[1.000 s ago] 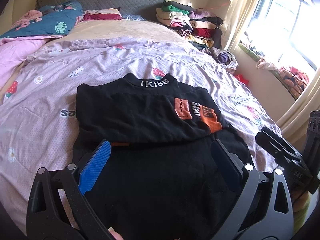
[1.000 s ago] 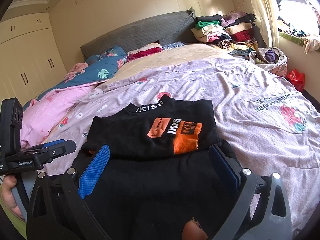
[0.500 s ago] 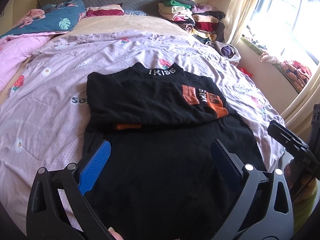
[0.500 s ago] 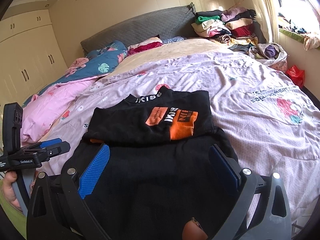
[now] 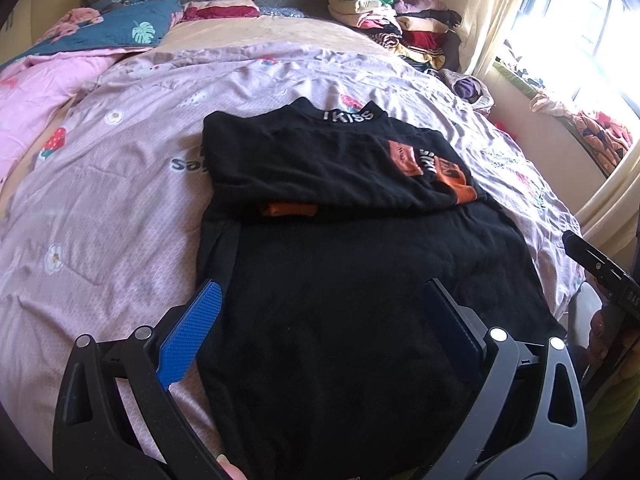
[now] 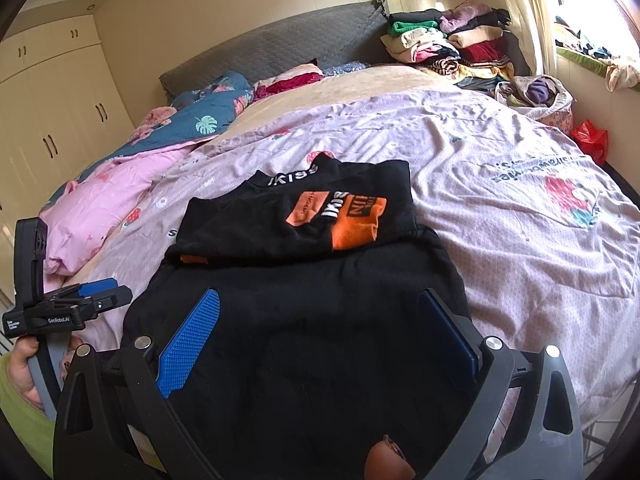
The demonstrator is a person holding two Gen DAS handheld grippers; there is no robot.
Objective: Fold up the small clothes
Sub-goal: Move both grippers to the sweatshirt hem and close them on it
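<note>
Both tools, the left tool (image 5: 320, 320) and the right tool (image 6: 320, 320), are held wide and empty, drawn back toward the black shirt's (image 5: 360, 300) near hem. On the bed (image 5: 100, 220) the shirt's sleeves lie folded in; a hem-to-collar fold seems next.

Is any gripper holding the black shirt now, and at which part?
Nothing is held: left gripper and right gripper are open above the black shirt.

- Left gripper (image 5: 320, 304): black frame arms with triangular cut-outs, silver round screws, blue textured fingers (image 5: 192, 332).
- Right gripper (image 6: 320, 312): same black frame, blue pads.
- Left hand (image 6: 24, 372): bare skin, lime-green sleeve.
</note>
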